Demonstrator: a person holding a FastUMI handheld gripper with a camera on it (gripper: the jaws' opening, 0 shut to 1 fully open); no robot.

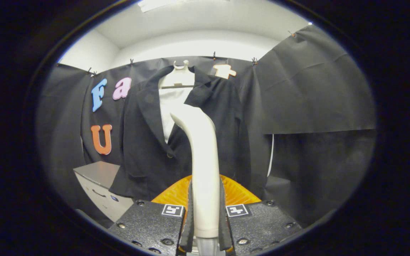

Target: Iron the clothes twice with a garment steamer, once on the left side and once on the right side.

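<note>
Jaws clamped on the steamer (pixel 200 156) handle, upright; I see the jacket (pixel 148 142) hanging straight ahead, just beyond its head.

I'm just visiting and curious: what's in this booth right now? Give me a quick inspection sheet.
Surface: grey cabinet low beside the jacket.
Job's things: dark jacket over a white shirt on a white hanger; white garment steamer upright, its head in front of the jacket.
Clutter: orange ribbed object just beyond the fingers.
Grippers: tool shut on the steamer's handle.
Cables: white cord beside the jacket, possibly.
Surroundings: black cloth wall, white ceiling.
</note>
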